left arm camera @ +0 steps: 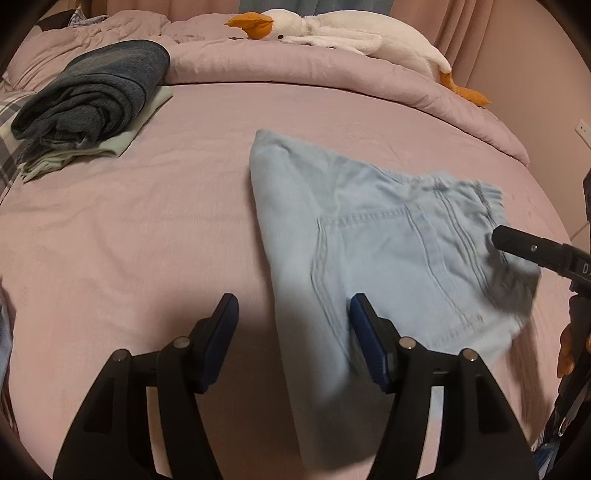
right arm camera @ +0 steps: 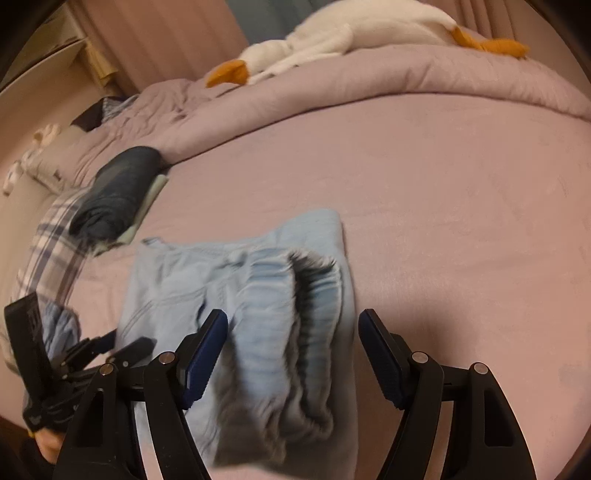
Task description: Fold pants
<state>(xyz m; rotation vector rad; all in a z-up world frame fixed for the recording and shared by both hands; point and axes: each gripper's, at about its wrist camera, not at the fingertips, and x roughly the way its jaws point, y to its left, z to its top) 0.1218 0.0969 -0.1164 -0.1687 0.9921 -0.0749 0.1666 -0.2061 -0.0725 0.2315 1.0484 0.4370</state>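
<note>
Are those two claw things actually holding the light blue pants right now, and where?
Nothing is held. The left gripper and right gripper are both open above the folded light blue pants, jaws spread and not pinching the fabric.

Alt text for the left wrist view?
Folded light blue jeans lie on a pink bedsheet ahead of the open left gripper. Behind are stacked folded clothes and a plush goose.

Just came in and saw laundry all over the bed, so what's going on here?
A person with a gripper in each hand is folding light blue pants on the pink bed. The pants lie folded over. The left gripper and right gripper are both open over them, gripping nothing. A stack of already folded clothes sits off to the left, and a plush goose lies on the duvet.
</note>
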